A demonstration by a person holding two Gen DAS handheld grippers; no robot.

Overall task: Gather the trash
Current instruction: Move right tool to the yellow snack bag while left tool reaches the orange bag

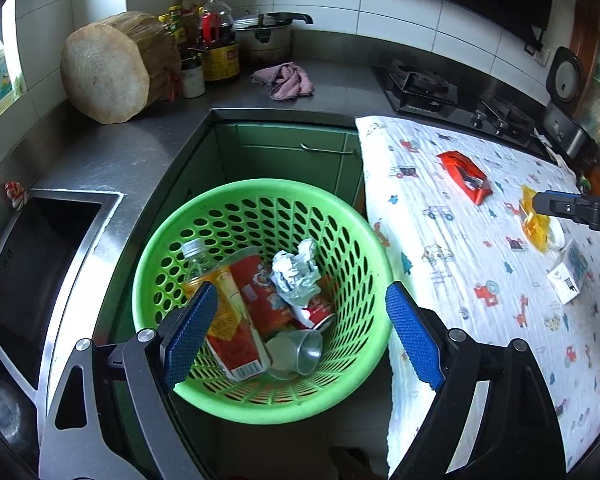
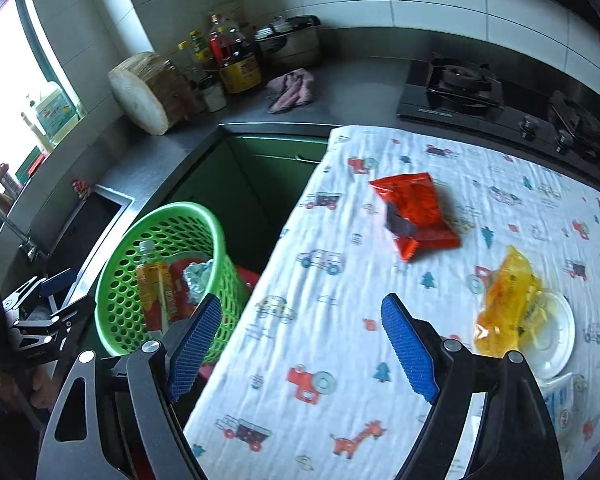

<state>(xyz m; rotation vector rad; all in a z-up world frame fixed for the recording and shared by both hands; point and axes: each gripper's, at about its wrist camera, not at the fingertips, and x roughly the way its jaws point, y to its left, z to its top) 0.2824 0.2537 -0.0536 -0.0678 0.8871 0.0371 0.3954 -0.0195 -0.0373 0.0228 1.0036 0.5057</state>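
Observation:
A green perforated basket stands on the floor beside the table; it also shows in the right wrist view. It holds a plastic bottle, a red can, crumpled foil and a clear cup. My left gripper is open and empty above the basket. On the patterned cloth lie a red snack wrapper, a yellow wrapper on a white lid, and a small white carton. My right gripper is open and empty above the cloth's left part.
A steel sink is left of the basket. The counter holds a wooden chopping block, bottles, a pot and a pink rag. A gas stove is behind the table.

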